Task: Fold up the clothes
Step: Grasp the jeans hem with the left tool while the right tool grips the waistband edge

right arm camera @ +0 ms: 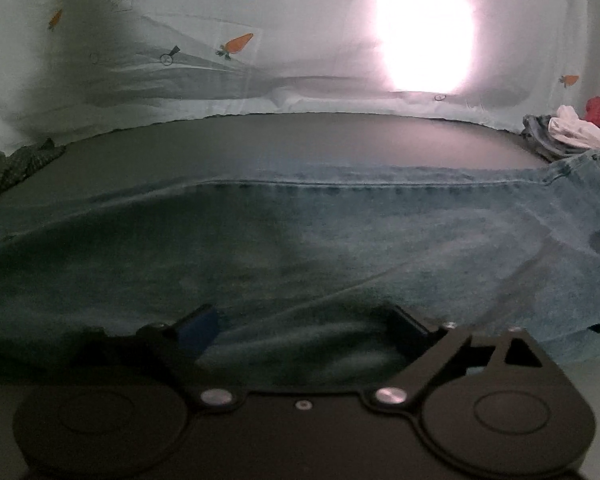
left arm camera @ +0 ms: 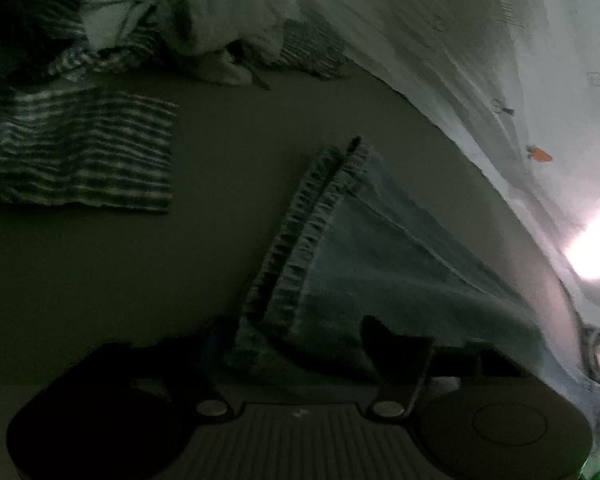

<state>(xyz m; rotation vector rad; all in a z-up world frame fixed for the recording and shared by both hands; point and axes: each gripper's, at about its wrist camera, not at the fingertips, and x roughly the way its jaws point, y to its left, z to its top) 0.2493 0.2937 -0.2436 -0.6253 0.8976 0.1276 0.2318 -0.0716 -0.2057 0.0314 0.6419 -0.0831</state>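
A pair of blue jeans (left arm camera: 380, 256) lies on the dark table, its frayed hem (left arm camera: 320, 216) pointing away in the left wrist view. My left gripper (left arm camera: 300, 344) sits at the near end of that leg with denim between its wide-set fingers (left arm camera: 396, 352); whether it grips is unclear. In the right wrist view the jeans (right arm camera: 340, 232) spread across the table. My right gripper (right arm camera: 304, 332) stands open at their near edge, with cloth bunched between its fingers (right arm camera: 198, 328).
A folded striped cloth (left arm camera: 84, 152) lies at left on the table (left arm camera: 220, 240). Crumpled clothes (left arm camera: 188, 28) are piled behind it. A white carrot-print sheet (right arm camera: 260, 40) hangs at the back. More clothes (right arm camera: 572, 128) sit at the far right.
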